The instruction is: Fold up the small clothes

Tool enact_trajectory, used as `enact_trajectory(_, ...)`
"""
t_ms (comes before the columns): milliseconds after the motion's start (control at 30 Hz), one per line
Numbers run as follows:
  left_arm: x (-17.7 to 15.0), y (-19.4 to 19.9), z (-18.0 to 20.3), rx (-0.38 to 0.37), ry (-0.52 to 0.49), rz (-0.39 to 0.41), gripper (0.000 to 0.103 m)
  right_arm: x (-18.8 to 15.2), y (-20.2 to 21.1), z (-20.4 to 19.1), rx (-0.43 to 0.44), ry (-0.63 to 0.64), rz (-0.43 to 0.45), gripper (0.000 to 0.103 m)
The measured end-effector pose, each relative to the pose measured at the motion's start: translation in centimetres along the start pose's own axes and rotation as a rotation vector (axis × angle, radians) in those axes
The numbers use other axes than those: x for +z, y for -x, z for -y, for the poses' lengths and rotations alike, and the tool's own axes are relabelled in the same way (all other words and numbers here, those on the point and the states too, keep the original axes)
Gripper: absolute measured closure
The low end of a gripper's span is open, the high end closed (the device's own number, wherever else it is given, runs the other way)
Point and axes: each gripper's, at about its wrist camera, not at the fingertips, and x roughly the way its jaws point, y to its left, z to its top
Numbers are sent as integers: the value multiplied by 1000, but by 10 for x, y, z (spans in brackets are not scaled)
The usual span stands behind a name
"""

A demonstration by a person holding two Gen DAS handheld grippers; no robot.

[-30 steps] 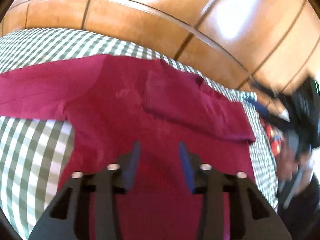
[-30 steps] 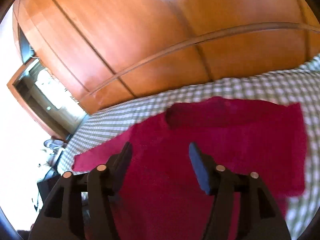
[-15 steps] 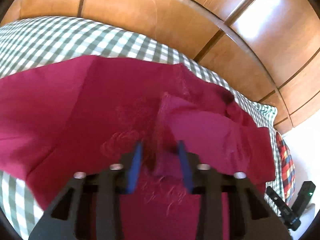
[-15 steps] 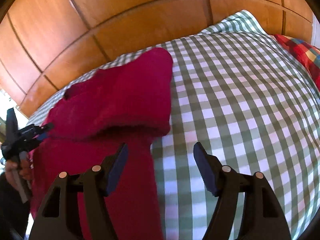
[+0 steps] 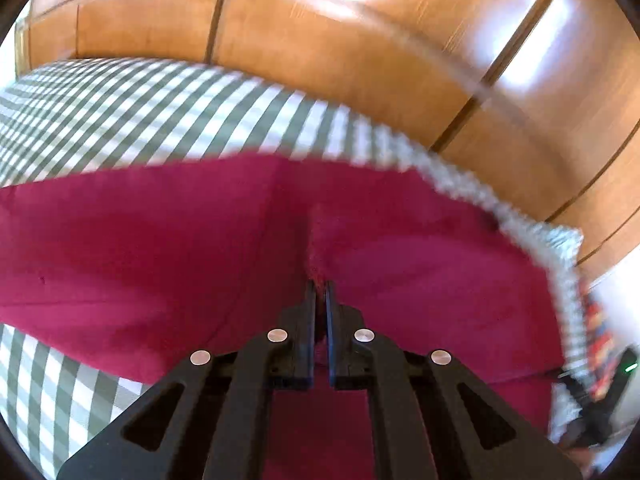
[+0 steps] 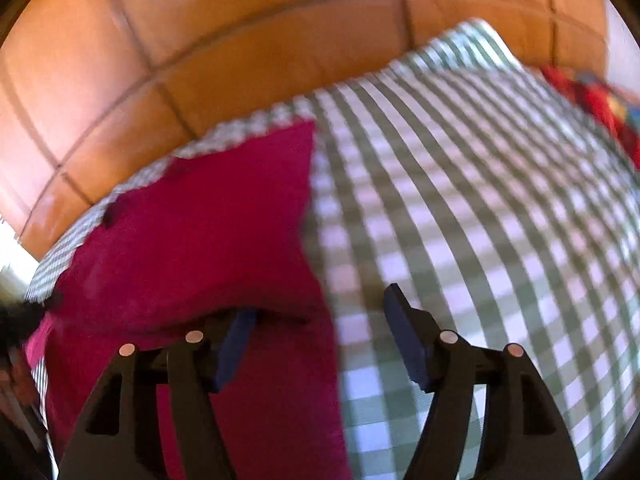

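Left wrist view: the left hand-held gripper point(image 5: 319, 286) has just closed, its jaws pinching a raised ridge of the crimson garment point(image 5: 160, 248), which spans the frame's middle over the green-checked bedcover point(image 5: 132, 120).

Right wrist view: the right hand-held gripper point(image 6: 318, 312) stands apart, gripping nothing, straddling the garment's point(image 6: 208, 232) right edge at lower centre; wooden panels point(image 6: 200, 32) fill the top.

Both views are taken from the wrists, angled steeply down and close above the bed. The crimson garment point(image 5: 160, 248) point(image 6: 208, 232), the checked bedspread point(image 5: 120, 112) point(image 6: 480, 220) and the wooden panelling point(image 5: 320, 52) point(image 6: 120, 60) are shared.
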Motion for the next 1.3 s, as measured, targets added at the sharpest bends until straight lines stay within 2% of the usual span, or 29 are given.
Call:
enact_trajectory(167, -1, 2, 1, 10, -3, 24, 100, -5, 25, -6, -62, 127, -29, 36)
enact_trajectory(233, -2, 9, -3, 0, 18, 38, 95, -5, 42, -10, -74, 168, -2, 33)
enact_trajectory(300, 0, 14, -6, 6, 27, 62, 89, -1, 63, -27, -11, 196, 56, 29)
enact_trajectory(367, 2, 20, -10, 6, 44, 93, 89, 3, 69, -50, 49, 238, 82, 24)
enact_trajectory(433, 6, 16, -5, 50, 8, 89, 89, 6, 59, -73, 63, 287, 87, 20)
enact_trajectory(500, 6, 4, 4, 141, -78, 51, 89, 6, 31, -93, 54, 317, 46, 20)
enact_trajectory(533, 6, -6, 3, 175, -96, 12, 89, 6, 14, -96, 31, 317, 12, 20)
enact_trajectory(600, 5, -7, -6, 171, -64, 10, 89, -3, -25, -93, -54, 320, -83, 20)
enact_trajectory(633, 4, -1, -11, 158, -40, 18, 89, -7, -34, -90, -61, 330, -87, 18)
enact_trajectory(667, 2, 6, -14, 153, -27, 30, 89, -14, -33, -91, -61, 366, -18, 17)
enact_trajectory(700, 0, 12, -15, 158, -24, 41, 89, -17, -32, -91, -68, 377, -4, 17)
enact_trajectory(900, -21, 76, -14, 145, -19, 154, 89, -19, -15, -97, -115, 372, 19, 16)
enact_trajectory(967, -28, 93, -14, 142, -16, 178, 80, -22, 0, -101, -95, 356, 35, 14)
enact_trajectory(1033, -36, 108, -14, 143, -16, 205, 66, -27, 15, -105, -66, 360, 43, 12)
enact_trajectory(1100, -44, 123, -15, 144, -12, 235, 61, -37, 25, -109, -53, 367, 47, 11)
enact_trajectory(1200, -57, 141, -14, 146, -20, 257, 59, -56, 35, -108, -22, 346, 21, 10)
enact_trajectory(1300, -70, 151, -17, 148, -25, 261, 59, -81, 38, -107, -30, 356, 0, 10)
